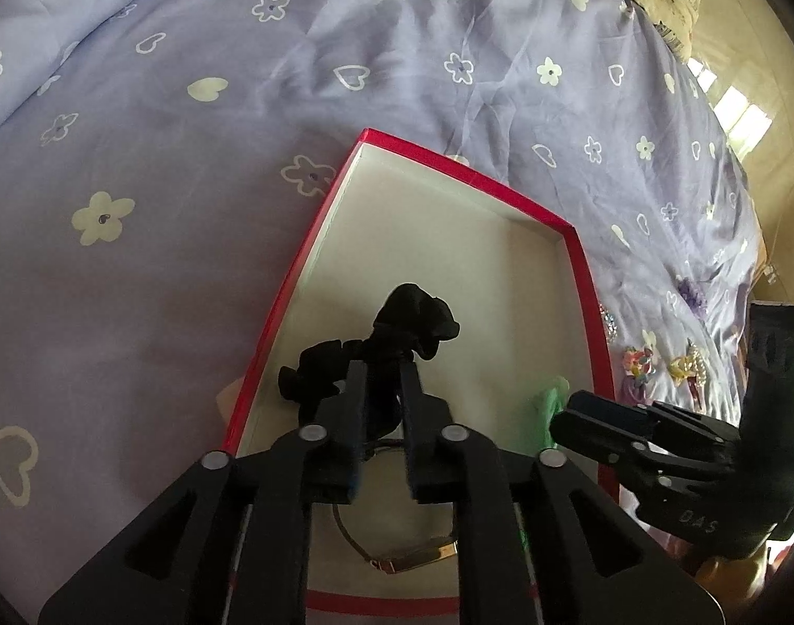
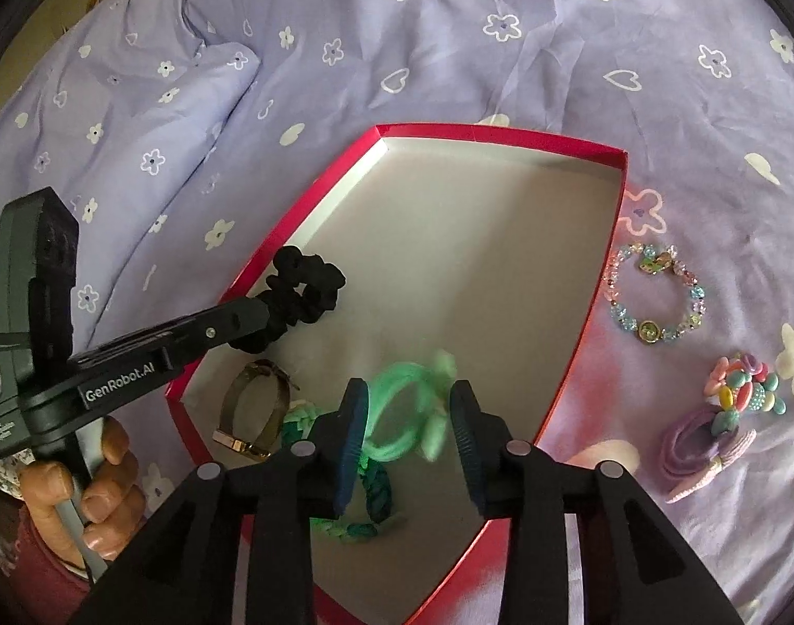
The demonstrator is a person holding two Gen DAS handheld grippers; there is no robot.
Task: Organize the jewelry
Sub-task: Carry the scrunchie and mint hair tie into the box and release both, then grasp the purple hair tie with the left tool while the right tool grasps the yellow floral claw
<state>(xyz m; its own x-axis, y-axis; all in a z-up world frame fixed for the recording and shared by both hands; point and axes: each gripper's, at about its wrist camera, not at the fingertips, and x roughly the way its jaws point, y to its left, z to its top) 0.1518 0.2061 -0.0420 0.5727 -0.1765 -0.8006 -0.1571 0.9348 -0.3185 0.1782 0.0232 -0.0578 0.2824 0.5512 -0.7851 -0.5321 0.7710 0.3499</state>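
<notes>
My left hand-held gripper is pinching the black scrunchie, holding it over the near-left part of the red box, which lies open on the bed with its white inside up. My right hand-held gripper has its fingers spread, and the mint-green hair tie sits blurred between them, touching neither pad that I can make out. Under it, in the box's near corner, lie a dark green braided band and a gold-clasped bracelet. Outside the box, on the lilac flowered sheet to its right, rest a pastel beaded bracelet and, nearer me, a purple hair tie with colourful charms.
</notes>
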